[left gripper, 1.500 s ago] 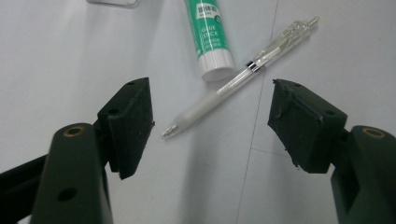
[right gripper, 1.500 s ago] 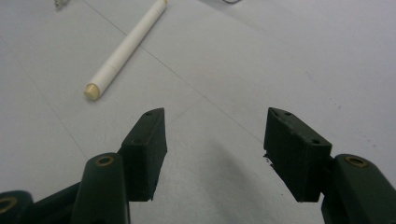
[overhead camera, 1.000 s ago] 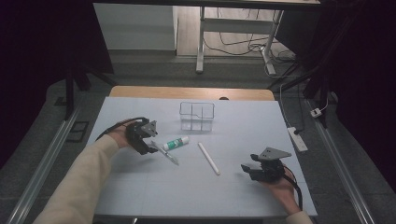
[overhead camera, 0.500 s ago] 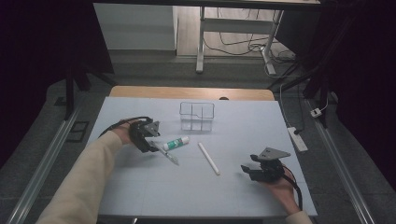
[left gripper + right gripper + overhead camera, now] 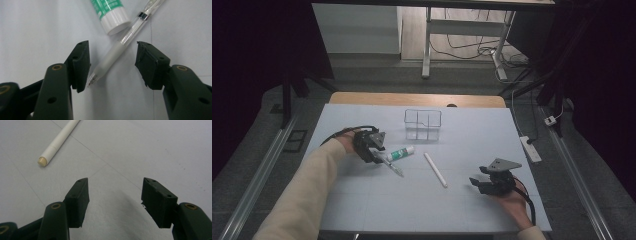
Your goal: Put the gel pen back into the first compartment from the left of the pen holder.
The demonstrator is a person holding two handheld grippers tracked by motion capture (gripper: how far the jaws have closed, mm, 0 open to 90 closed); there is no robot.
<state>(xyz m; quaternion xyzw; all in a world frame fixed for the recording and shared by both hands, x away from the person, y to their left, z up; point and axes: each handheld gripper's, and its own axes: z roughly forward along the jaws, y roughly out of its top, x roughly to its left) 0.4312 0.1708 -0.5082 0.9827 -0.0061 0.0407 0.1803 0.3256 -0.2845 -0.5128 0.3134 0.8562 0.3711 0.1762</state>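
I have the left tool (image 5: 112, 63) low over the clear plastic pen with a frosted grip (image 5: 113, 53), jaws apart on either side of it; they have just been closing, but the pads are not on it yet. The pen lies flat on the pale blue counter (image 5: 362, 200), slanted between the jaws, its tip close to the left pad, its upper barrel just beside the white cap of the green-and-white tube (image 5: 110, 12).

The risk I see is in that slant: if I close now, the pads may meet the pen off-square, and it could swivel or squirt out along the counter (a smooth barrel on a smooth sheet). It might also knock the tube and set it rolling.

The right tool (image 5: 115, 195) hangs open over bare counter, holding nothing, with the white stick (image 5: 58, 142) well ahead of it. A clear wire-edged divided box (image 5: 423, 124) stands upright toward the far edge.

The counter is a matte sheet with faint grid lines. Around it the room is dim, with cables on the floor and desk legs beyond.
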